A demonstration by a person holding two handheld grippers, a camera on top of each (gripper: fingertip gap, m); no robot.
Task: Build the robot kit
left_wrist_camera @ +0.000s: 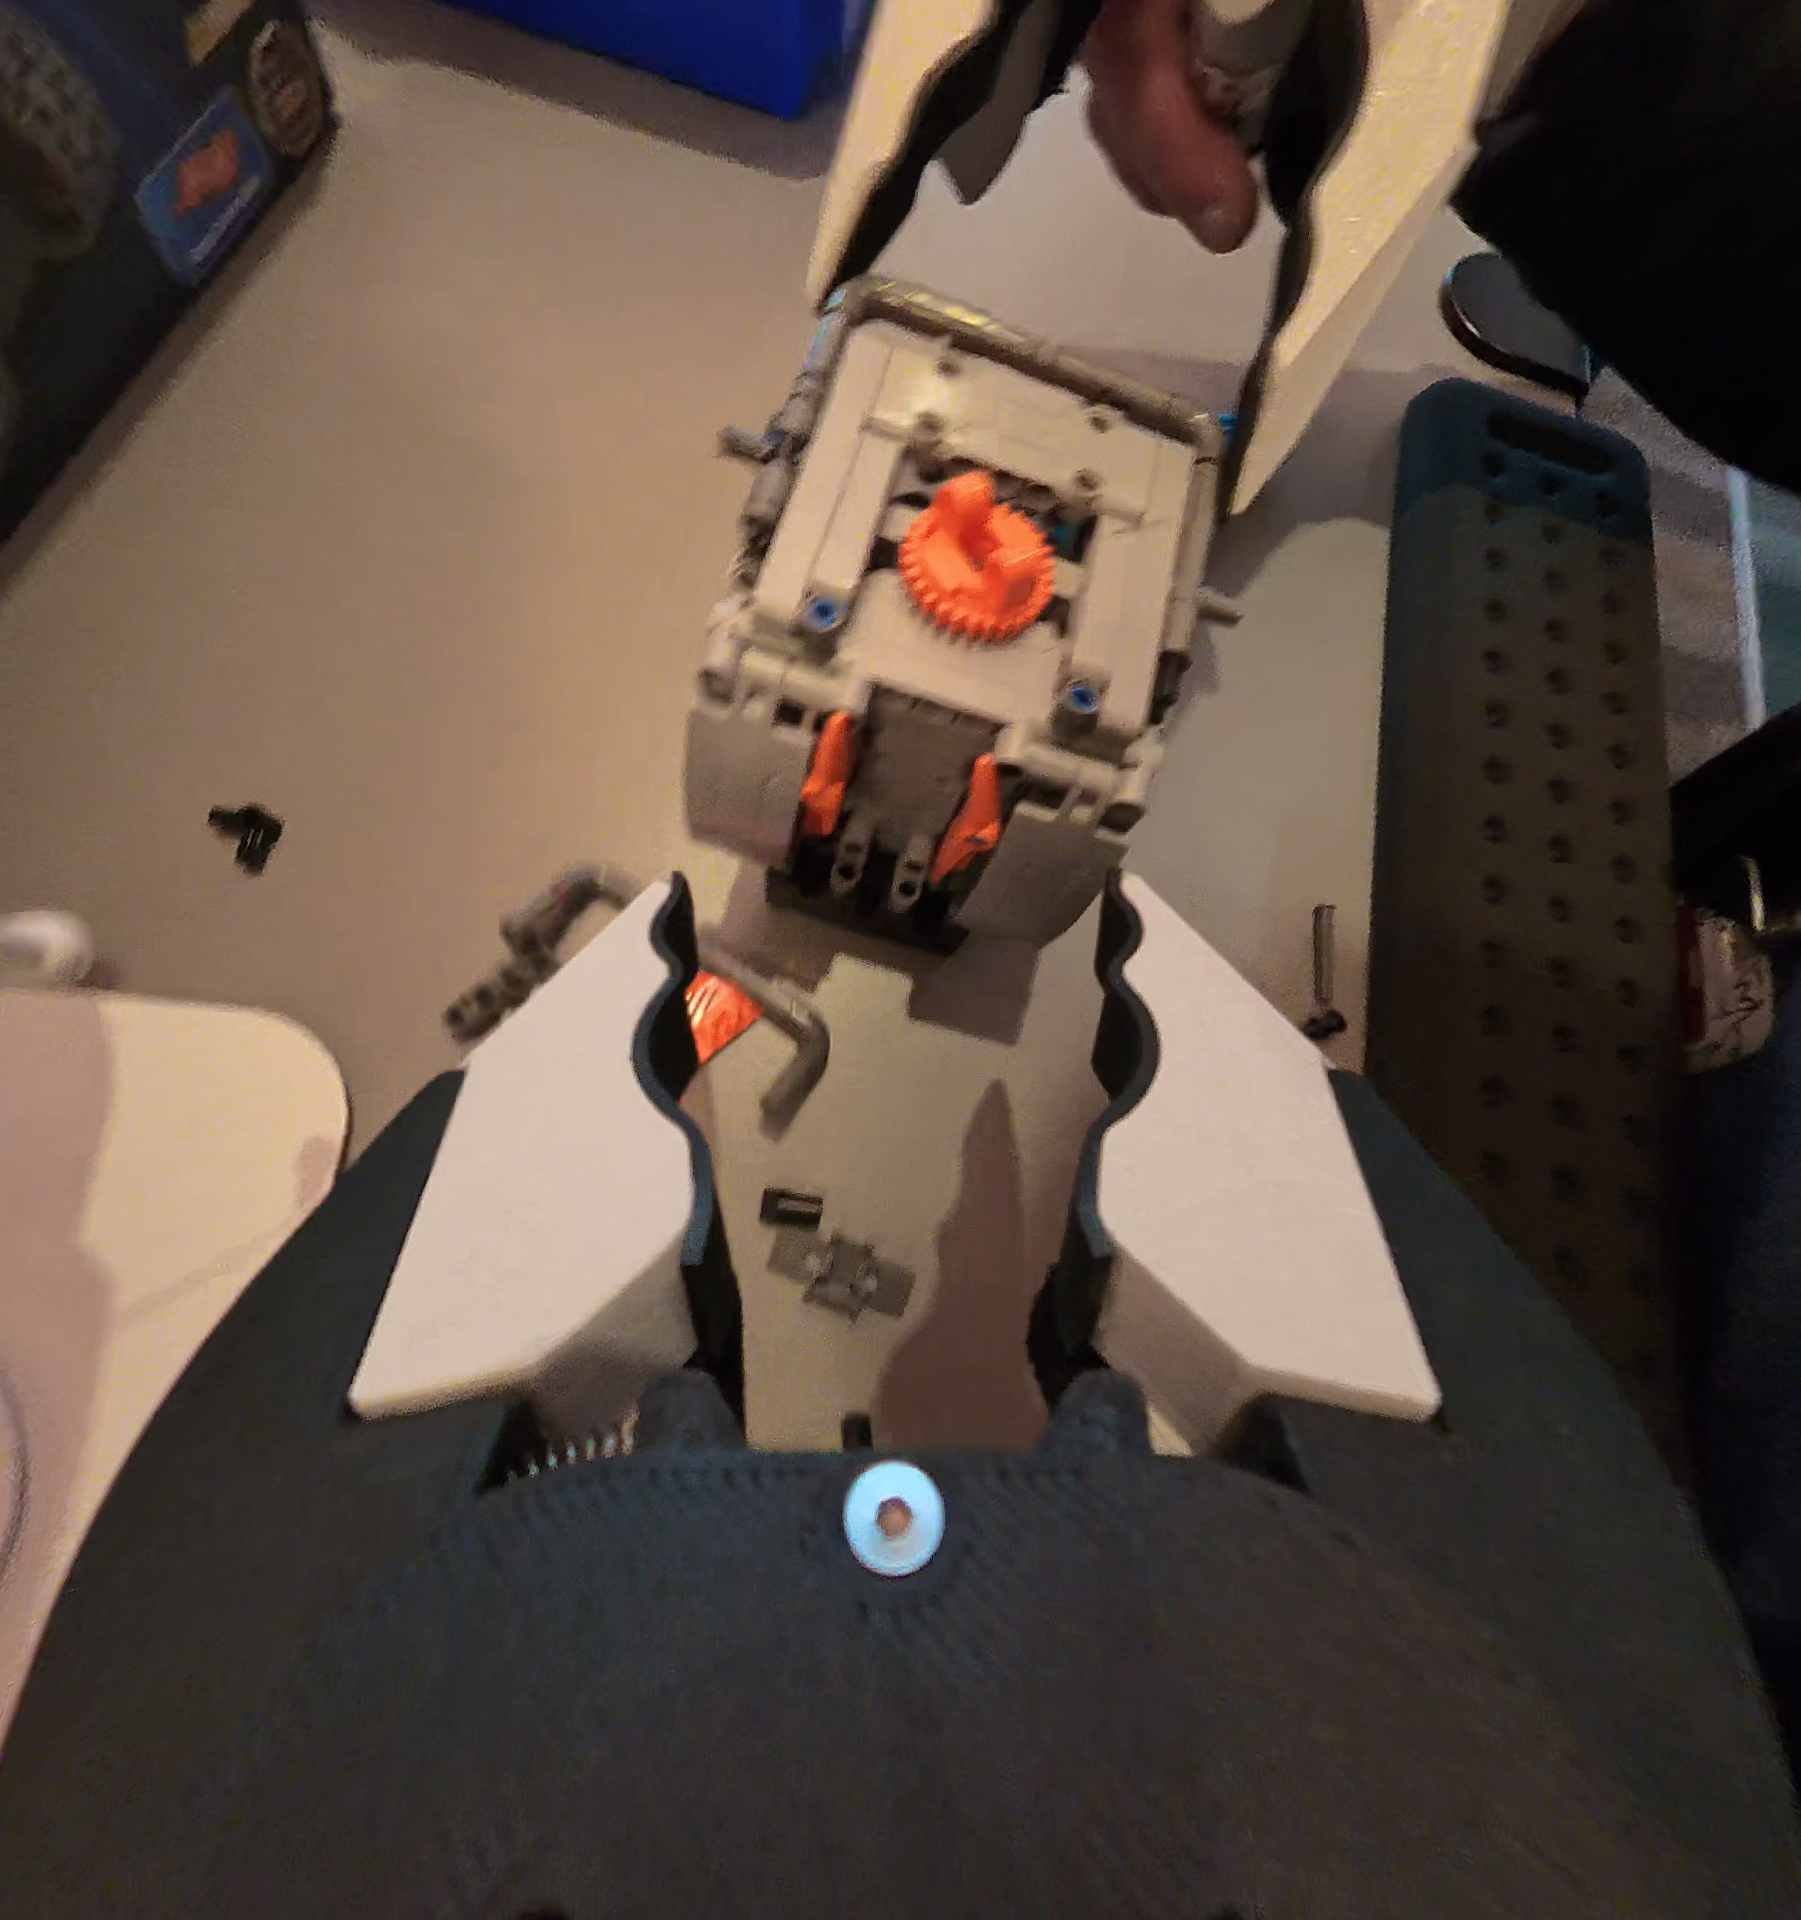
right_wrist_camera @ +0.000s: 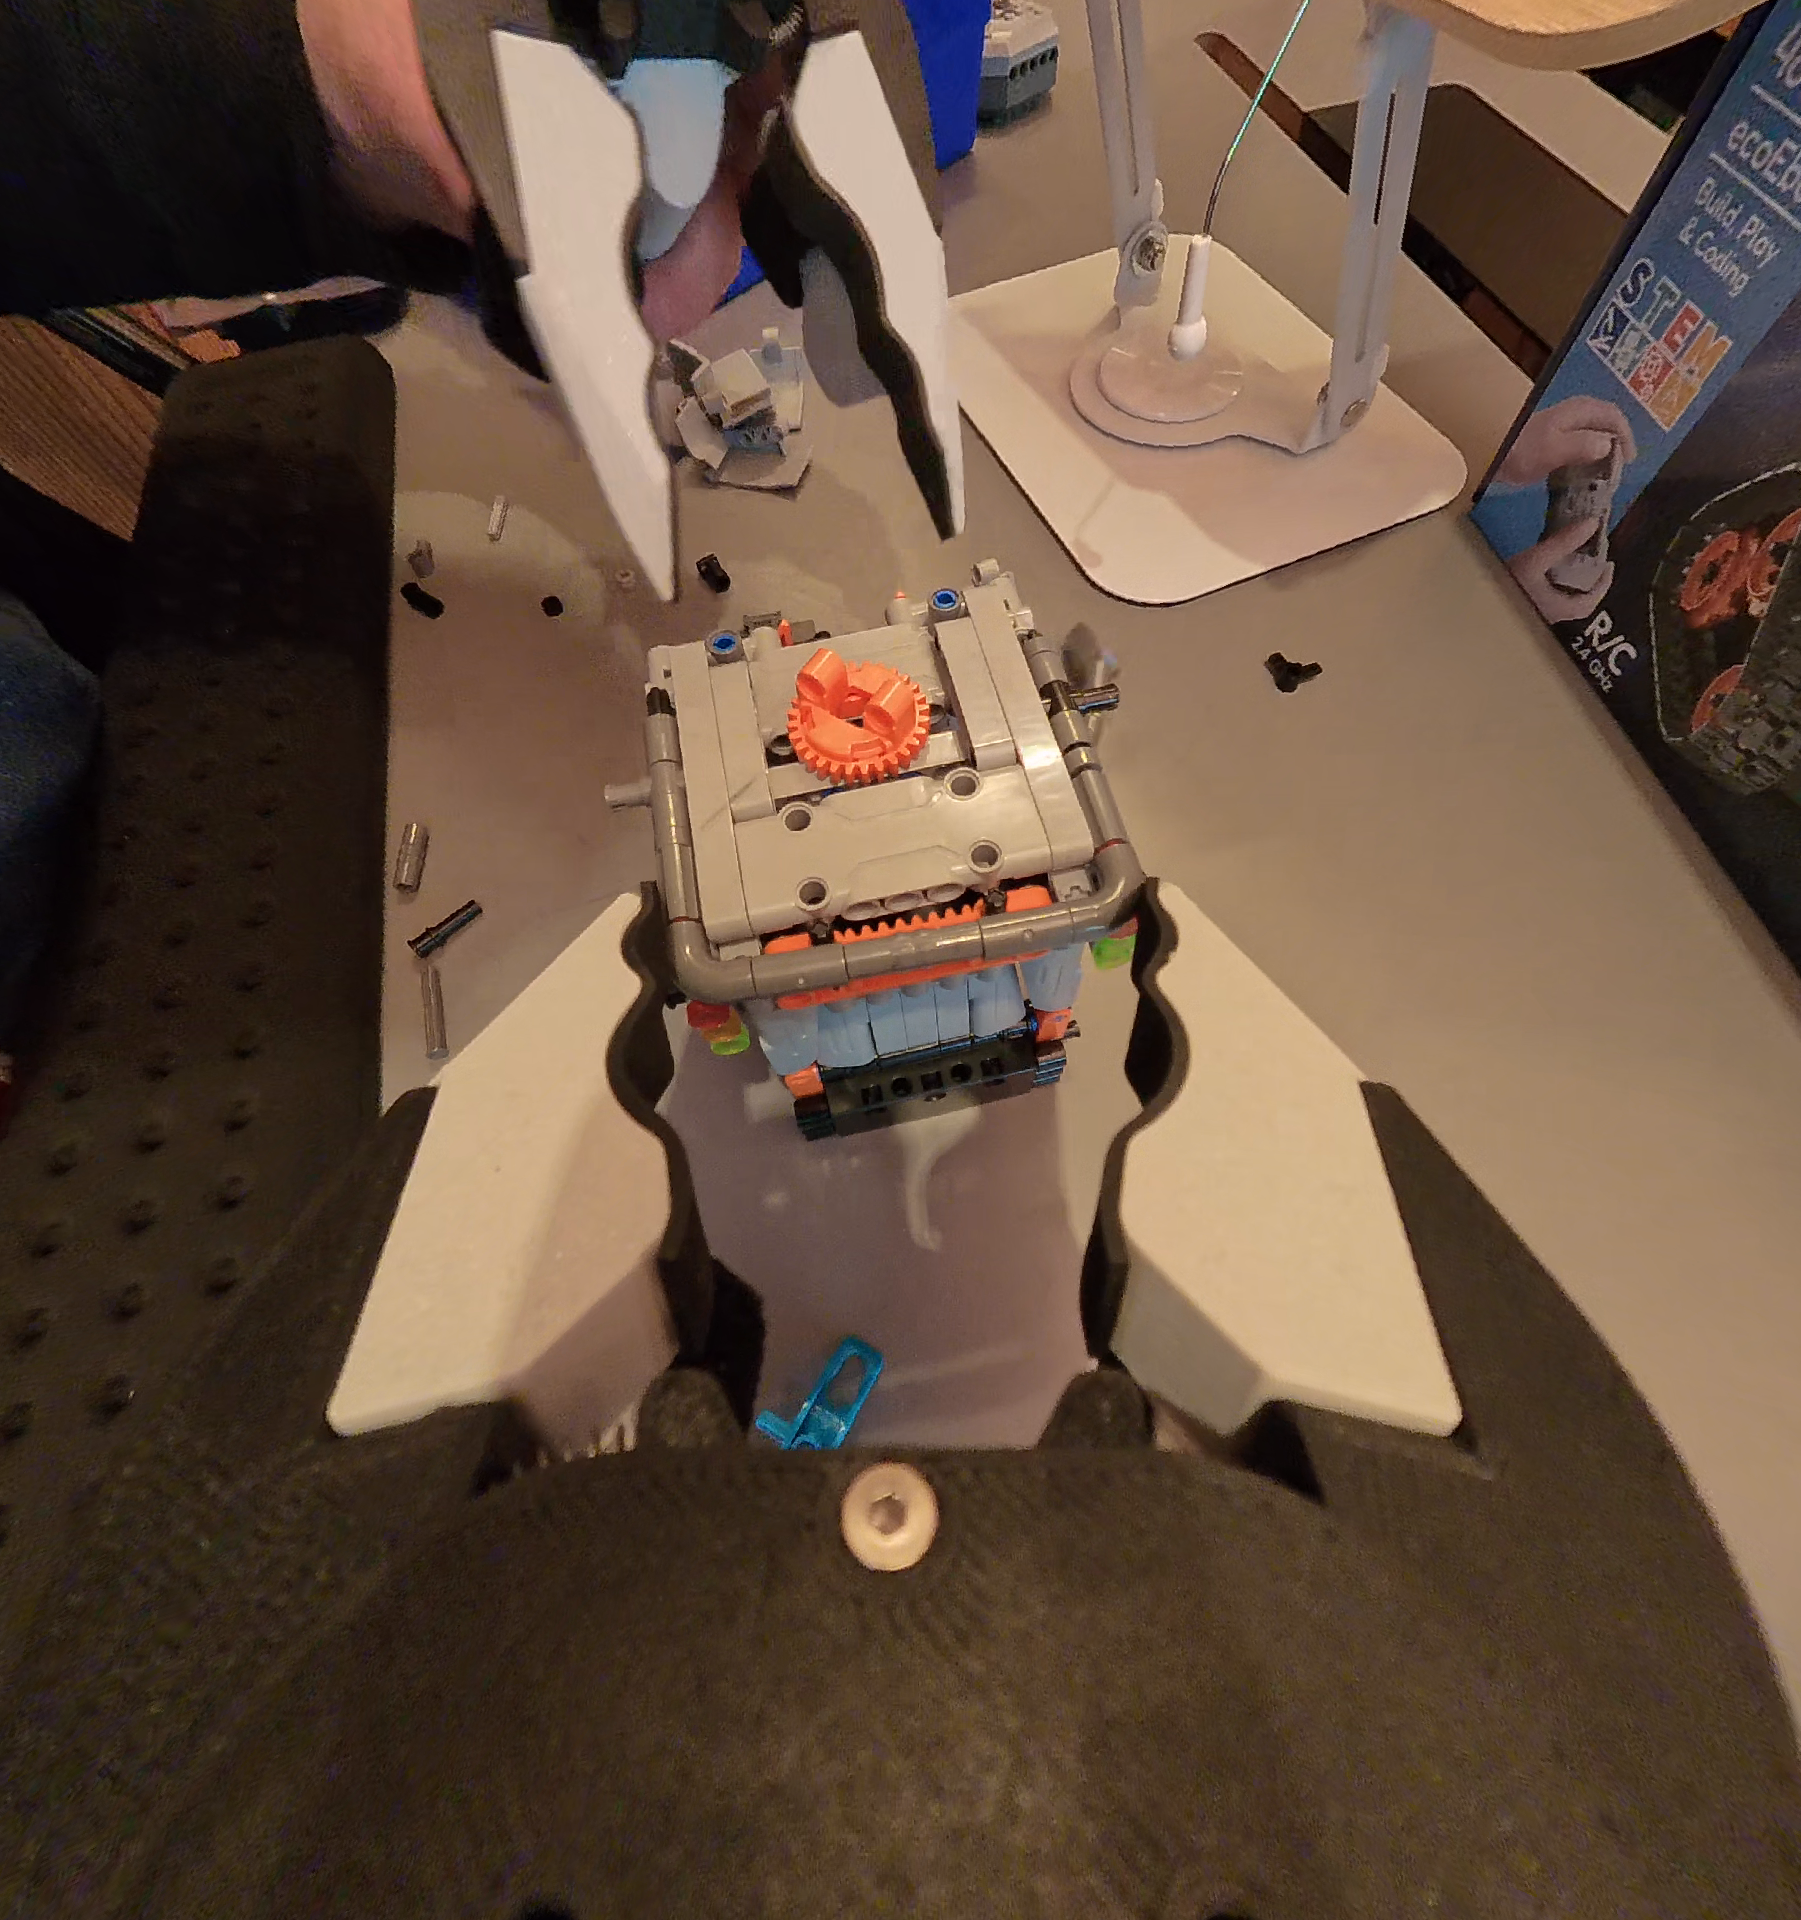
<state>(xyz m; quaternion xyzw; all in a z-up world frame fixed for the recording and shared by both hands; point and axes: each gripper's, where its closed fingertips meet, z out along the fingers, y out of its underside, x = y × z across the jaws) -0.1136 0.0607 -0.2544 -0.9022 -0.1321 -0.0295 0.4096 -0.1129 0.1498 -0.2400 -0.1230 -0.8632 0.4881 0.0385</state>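
Model (right_wrist_camera: 880,831): grey brick-built block, upright on the table (right_wrist_camera: 1395,1039), near the middle of the visible surface. Orange gear (right_wrist_camera: 854,727) on its top face; dark grey pipe frame round the top edge; orange, pale blue and black parts below; small green and red studs at the lower corners. Seen from the other side in the left wrist view, two orange levers (left_wrist_camera: 828,774) show on its lower face.

Right gripper (right_wrist_camera: 891,940): jaws spread wide, straddling the near top corners of the model. The right finger seems to touch the pipe frame; the left stands just beside it. Not clamped.

Left gripper (left_wrist_camera: 896,914): jaws spread wide, empty, tips just short of the model's base, apart from it. Between the fingers lie a grey bent pipe (left_wrist_camera: 792,1039) and a small grey plate (left_wrist_camera: 844,1273).

Loose parts: black pin (right_wrist_camera: 1291,670) toward the right of the table; grey and black pins (right_wrist_camera: 428,935) along the left edge; blue clip (right_wrist_camera: 823,1392) near the right gripper's base; small grey sub-assembly (right_wrist_camera: 740,416) beyond the model.

Surroundings: dark perforated pad (right_wrist_camera: 231,779) along the left edge; white stand base (right_wrist_camera: 1239,499) at the far right; printed kit box (right_wrist_camera: 1706,468) at the right edge.

Progress: body appears largely assembled; scattered pieces remain unattached. No goal can be read from the views.
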